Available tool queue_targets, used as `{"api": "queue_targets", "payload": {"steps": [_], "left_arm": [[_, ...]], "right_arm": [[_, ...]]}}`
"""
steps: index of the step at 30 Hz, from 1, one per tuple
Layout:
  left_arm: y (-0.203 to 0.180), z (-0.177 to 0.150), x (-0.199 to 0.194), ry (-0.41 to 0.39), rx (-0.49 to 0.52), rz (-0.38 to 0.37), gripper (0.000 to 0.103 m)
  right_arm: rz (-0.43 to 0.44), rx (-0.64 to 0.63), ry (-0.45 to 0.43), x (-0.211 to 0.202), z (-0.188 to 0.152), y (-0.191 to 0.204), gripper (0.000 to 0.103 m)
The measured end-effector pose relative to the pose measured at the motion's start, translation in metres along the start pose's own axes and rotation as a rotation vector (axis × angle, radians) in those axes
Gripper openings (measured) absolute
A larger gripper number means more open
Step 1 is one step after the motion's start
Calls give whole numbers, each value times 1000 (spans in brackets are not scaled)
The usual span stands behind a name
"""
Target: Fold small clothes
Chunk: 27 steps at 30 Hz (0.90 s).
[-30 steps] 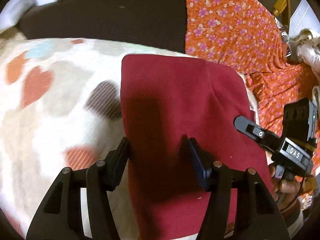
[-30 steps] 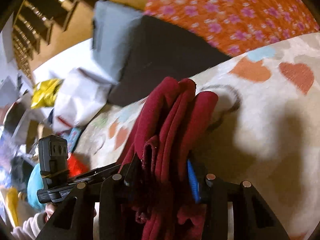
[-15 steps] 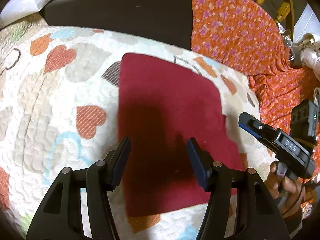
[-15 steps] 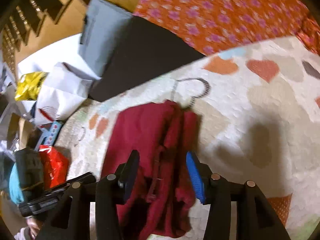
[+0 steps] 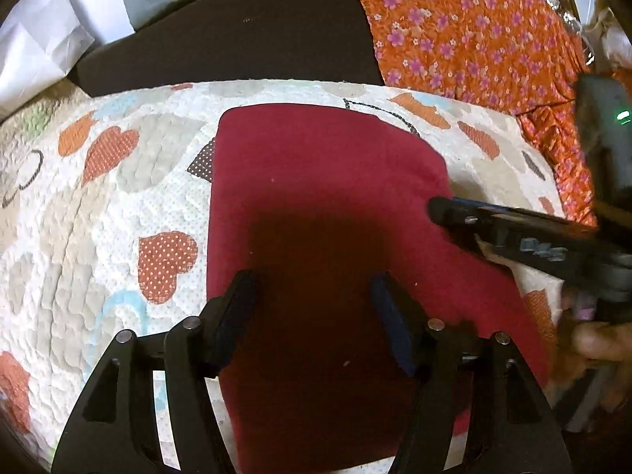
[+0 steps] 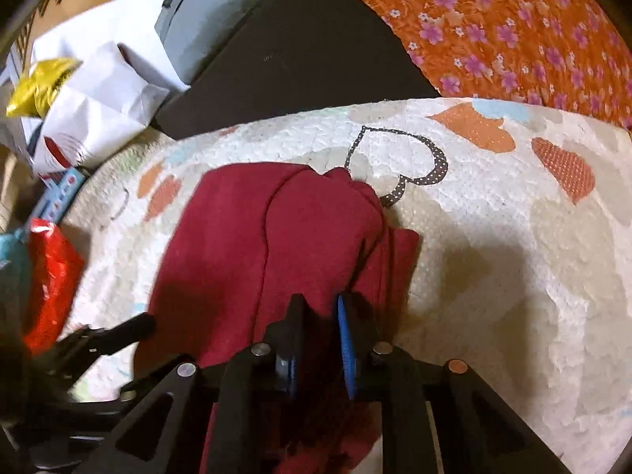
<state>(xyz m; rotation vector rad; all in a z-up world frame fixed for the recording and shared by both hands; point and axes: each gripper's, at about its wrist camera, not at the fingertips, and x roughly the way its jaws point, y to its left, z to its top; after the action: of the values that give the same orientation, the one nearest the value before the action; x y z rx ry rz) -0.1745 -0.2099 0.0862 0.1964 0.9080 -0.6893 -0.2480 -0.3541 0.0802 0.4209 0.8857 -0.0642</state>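
Heart-print quilt (image 5: 130, 197) is bearing a folded red cloth (image 5: 316, 205).
Left gripper (image 5: 312, 300) is hovering wide above it; right gripper (image 6: 320, 316), just closing, is pinching its edge.

your left gripper (image 5: 312, 308) is a matte black frame with triangular cut-outs and round silver screw heads at the finger pivots; one finger carries a dark blue pad (image 5: 389, 316). your right gripper (image 6: 320, 339) has the same black frame, silver pivot screws plus one copper-toned, and bright blue pads (image 6: 345, 349) inside. from the left wrist view its side shows pale lettering, too blurred to read, a boxy black block with a small green light (image 5: 624, 115), and your bare fingers (image 5: 600, 341).
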Motion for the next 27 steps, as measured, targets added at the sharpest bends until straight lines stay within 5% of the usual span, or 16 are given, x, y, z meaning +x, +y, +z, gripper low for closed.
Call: {"api": "queue_targets", "payload": {"steps": [5,10,18,27], "left_arm": [[2,-1,-1,-2,-14,2,63],[-1,-4,-4,-8,6,16,63],[4,-8,-22,-44,5,66,63],[15,-5,-56,-132,-8,145,63]], "right_arm": [[36,-59,-36,-43,-29,26,15],[-14,-54,18,-26,-67,22,18],[18,4,-119,-75,-63,31,21],[-64,-26,-239,-94,-59,65,31]]}}
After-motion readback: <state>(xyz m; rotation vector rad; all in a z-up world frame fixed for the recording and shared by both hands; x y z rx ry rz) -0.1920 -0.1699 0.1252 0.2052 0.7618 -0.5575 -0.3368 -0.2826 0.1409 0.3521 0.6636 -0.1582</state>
